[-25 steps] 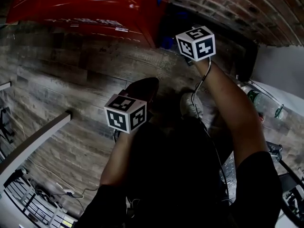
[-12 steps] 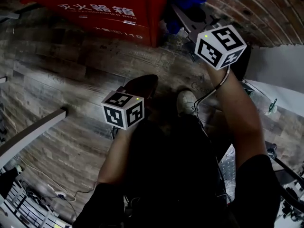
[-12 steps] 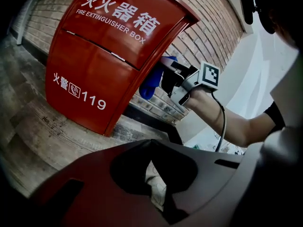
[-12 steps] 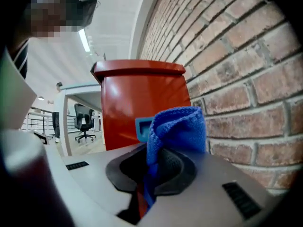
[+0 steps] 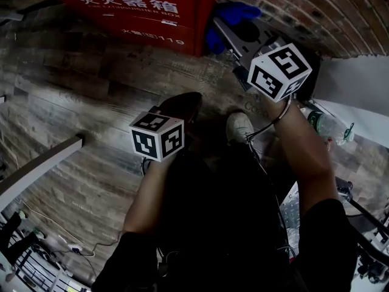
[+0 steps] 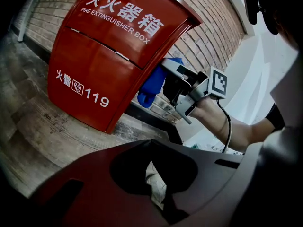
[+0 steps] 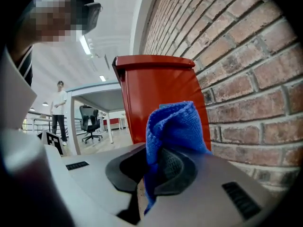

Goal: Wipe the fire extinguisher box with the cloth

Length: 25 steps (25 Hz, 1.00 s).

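Observation:
The red fire extinguisher box [image 5: 140,8] stands on the wood floor against the brick wall; in the left gripper view the box [image 6: 109,56] shows its white lettering. A blue cloth [image 5: 234,17] is bunched in my right gripper [image 5: 230,32], held just right of the box's side. In the right gripper view the cloth [image 7: 173,126] sticks up between the jaws, with the box [image 7: 156,93] right behind it. My left gripper [image 5: 179,109] hangs lower, away from the box, its dark red jaws [image 6: 151,143] shut with nothing in them.
The brick wall [image 7: 236,79] runs close along the right of the cloth. On the floor are a white shoe [image 5: 242,126], a plastic bottle [image 5: 325,125] and a grey bar [image 5: 42,163]. A person [image 7: 59,110] stands far off by a table and chair.
The right gripper with the cloth has shifted right and slightly down in the view, staying beside the box. More of the box now shows. The left gripper has barely moved.

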{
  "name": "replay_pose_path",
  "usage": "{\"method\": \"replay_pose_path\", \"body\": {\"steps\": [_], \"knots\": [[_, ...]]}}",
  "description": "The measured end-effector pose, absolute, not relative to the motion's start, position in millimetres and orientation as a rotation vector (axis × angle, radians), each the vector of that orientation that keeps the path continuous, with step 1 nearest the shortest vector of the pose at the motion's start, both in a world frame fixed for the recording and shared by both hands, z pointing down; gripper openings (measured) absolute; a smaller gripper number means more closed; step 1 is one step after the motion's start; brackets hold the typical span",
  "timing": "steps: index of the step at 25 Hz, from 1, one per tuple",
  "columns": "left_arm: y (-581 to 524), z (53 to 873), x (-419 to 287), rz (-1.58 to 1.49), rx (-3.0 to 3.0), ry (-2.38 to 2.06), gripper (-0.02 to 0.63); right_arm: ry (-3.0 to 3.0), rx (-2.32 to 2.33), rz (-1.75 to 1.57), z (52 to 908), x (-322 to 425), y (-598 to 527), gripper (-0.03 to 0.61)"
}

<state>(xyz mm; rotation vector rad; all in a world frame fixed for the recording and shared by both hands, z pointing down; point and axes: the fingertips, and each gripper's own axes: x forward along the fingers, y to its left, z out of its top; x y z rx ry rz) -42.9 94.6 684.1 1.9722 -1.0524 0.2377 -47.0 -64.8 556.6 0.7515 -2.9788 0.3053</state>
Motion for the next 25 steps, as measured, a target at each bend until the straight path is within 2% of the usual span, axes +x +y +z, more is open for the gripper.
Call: {"method": "replay_pose_path", "body": {"steps": [14,25], "knots": [[94,687,-46,0.241,1.957,-1.054,-0.002,-3.028,0.822,0.465,592,-45,-71,0.041],[88,707,-46,0.309,1.925,-1.028,-0.002,-3.107,0.849,0.772,625,-41,-82,0.041]]}}
